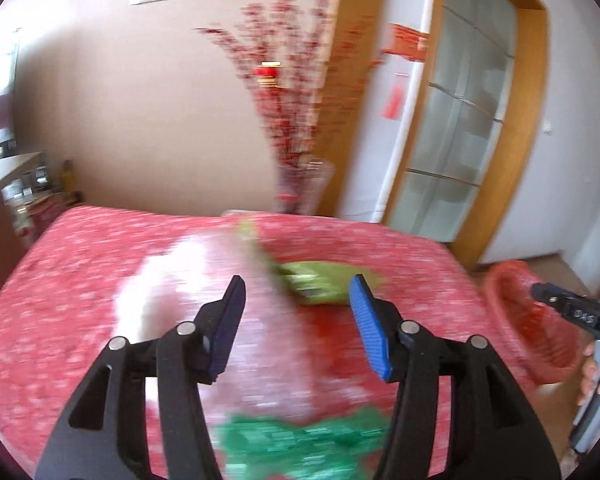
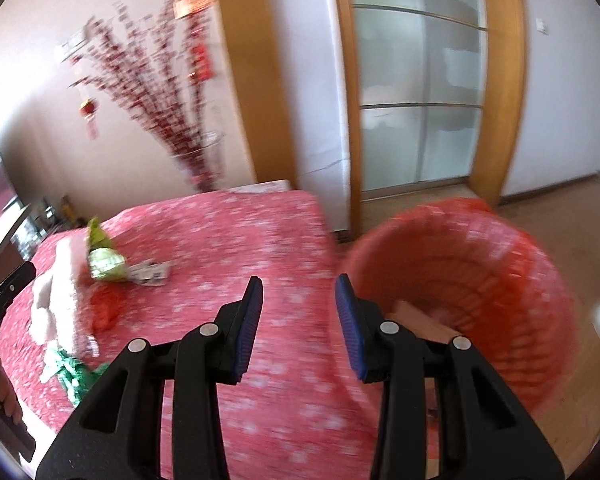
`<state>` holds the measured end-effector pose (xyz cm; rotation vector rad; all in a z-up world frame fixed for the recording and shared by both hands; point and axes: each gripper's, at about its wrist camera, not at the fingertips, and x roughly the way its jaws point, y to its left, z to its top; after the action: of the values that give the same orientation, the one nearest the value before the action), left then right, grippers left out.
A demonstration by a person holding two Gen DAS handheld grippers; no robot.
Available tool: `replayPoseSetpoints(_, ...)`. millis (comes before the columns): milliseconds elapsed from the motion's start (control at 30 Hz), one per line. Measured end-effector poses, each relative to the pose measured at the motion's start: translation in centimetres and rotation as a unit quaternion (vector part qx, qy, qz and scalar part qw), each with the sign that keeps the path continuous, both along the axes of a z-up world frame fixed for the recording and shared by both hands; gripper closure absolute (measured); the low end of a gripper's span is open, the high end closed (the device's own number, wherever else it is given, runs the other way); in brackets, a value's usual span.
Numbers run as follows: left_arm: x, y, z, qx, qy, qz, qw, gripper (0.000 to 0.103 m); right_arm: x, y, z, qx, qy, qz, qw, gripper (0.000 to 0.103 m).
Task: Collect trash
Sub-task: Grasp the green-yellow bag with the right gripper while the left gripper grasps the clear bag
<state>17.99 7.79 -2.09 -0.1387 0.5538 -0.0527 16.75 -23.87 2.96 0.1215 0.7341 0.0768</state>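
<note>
Trash lies on a table with a red patterned cloth [image 1: 80, 280]. In the left wrist view I see a light green wrapper [image 1: 320, 280], a white crumpled tissue [image 1: 160, 292], a red scrap [image 1: 332, 332] and a dark green wrapper [image 1: 300, 444]. My left gripper [image 1: 298, 328] is open and empty above them. In the right wrist view the same pieces show: light green wrapper [image 2: 104, 264], white tissue [image 2: 56, 300], red scrap [image 2: 106, 306], dark green wrapper [image 2: 72, 372]. My right gripper [image 2: 300, 324] is open and empty near the table's right edge, beside a red mesh basket [image 2: 480, 280].
The red basket [image 1: 528, 320] stands off the table's right edge over a wooden floor [image 2: 560, 240]. A vase of red blossom branches [image 1: 296, 120] stands behind the table. A glass sliding door [image 2: 420, 80] in a wooden frame is at the right. A cabinet [image 1: 8, 184] is at far left.
</note>
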Motion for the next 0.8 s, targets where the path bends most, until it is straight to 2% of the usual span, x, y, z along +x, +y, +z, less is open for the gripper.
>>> replayPoseSetpoints(133, 0.0, 4.8, -1.2, -0.004, 0.021, 0.059, 0.9980, 0.048, 1.6, 5.0, -0.3, 0.004, -0.002, 0.054, 0.999, 0.064)
replayPoseSetpoints(300, 0.1, 8.1, -2.2, -0.011, 0.038, 0.095, 0.9947, 0.048, 3.7, 11.1, -0.5, 0.007, -0.009, 0.115, 0.993, 0.064)
replayPoseSetpoints(533, 0.1, 9.9, -3.6, -0.008, 0.055, 0.106, 0.9928, 0.048, 6.9, 17.6, -1.9, -0.006, 0.001, 0.173, 0.985, 0.064)
replayPoseSetpoints(800, 0.5, 10.0, -4.9, -0.016, 0.070, 0.100, 0.9924, 0.048, 8.8, 21.3, -4.1, -0.040, 0.040, 0.212, 0.976, 0.064)
